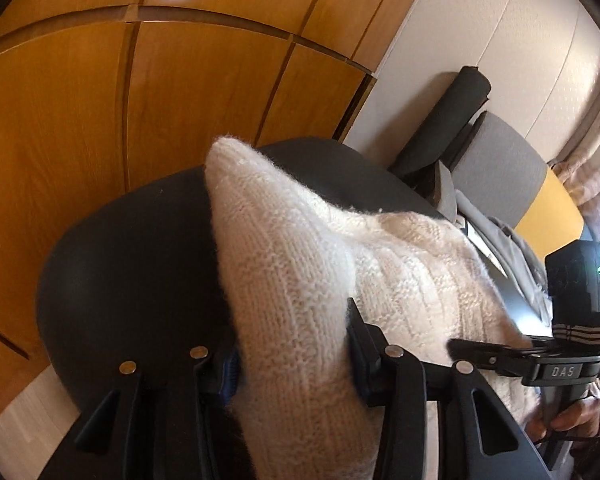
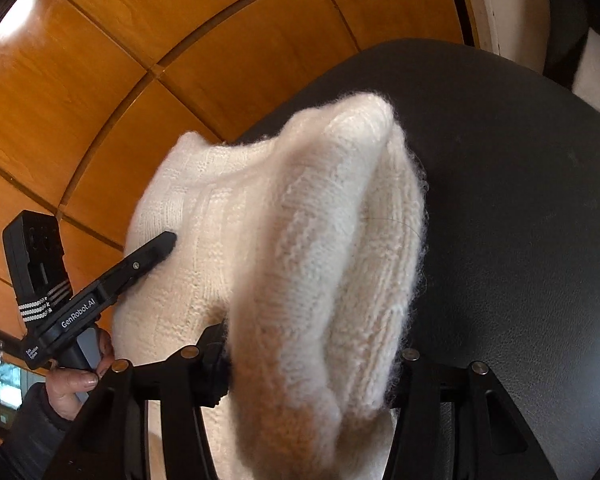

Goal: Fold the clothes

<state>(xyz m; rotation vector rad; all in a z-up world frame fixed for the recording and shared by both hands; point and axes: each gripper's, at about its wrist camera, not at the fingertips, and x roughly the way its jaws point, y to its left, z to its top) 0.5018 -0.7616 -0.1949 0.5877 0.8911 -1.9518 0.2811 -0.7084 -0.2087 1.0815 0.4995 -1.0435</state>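
Observation:
A cream knitted sweater [image 1: 300, 272] hangs bunched between both grippers above a dark round table [image 1: 132, 272]. My left gripper [image 1: 296, 360] is shut on a thick fold of the sweater, which fills the gap between its fingers. My right gripper [image 2: 312, 364] is shut on another fold of the same sweater [image 2: 300, 232] over the dark table [image 2: 520, 220]. The right gripper also shows at the right of the left wrist view [image 1: 500, 350], pinching the knit. The left gripper shows at the left of the right wrist view [image 2: 156, 250], its tip against the sweater.
Orange wooden cabinet doors [image 1: 80, 100] stand behind the table. A grey and yellow chair [image 1: 512, 176] with grey clothes [image 1: 512, 240] piled on it sits at the right, by a white wall and a curtain [image 1: 592, 176].

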